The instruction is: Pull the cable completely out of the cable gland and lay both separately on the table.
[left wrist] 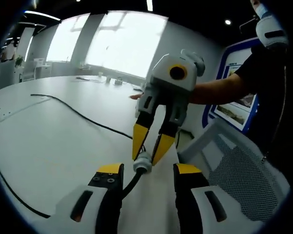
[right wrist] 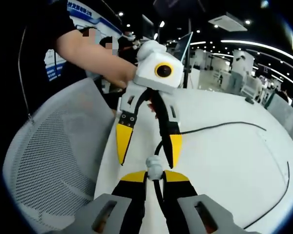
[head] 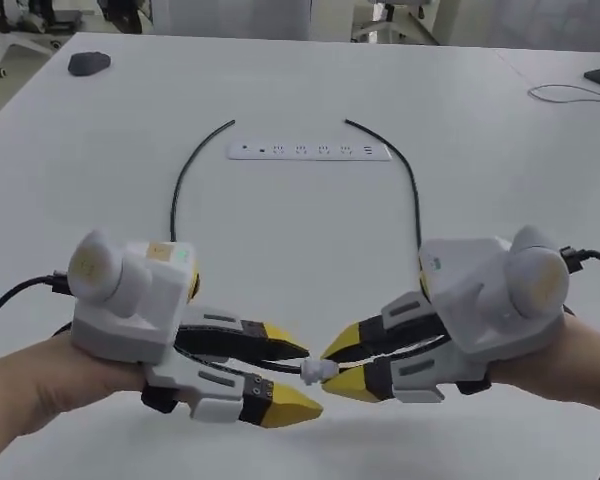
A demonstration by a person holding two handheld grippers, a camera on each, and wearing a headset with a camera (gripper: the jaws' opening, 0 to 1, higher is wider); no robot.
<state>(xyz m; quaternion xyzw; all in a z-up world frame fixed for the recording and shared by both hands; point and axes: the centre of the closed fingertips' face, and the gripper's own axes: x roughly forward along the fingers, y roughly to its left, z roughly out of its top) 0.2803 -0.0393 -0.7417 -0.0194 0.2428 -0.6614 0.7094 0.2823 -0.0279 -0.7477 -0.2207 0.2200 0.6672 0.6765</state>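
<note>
Table (head: 310,240) — power strip (head: 310,151) lies far across it. Near side of the strip: right gripper (head: 326,368) clenched on the gland (left wrist: 142,163); left gripper (head: 310,380) released, jaws astride the cable (head: 416,205) — gland not yet off it.

No legible text, brand, number or sign.

- Blue poster (left wrist: 233,105), beyond and to the right of the right tool (left wrist: 147,153): print too small to read.
- Blue sign (right wrist: 85,19), above and behind the left tool (right wrist: 147,164): white characters, blurred.
- Power strip (head: 310,151), on the bench (head: 280,230) ahead of both tools: markings indistinct.
- Small coloured label (head: 170,254), atop the left tool's housing: illegible.
</note>
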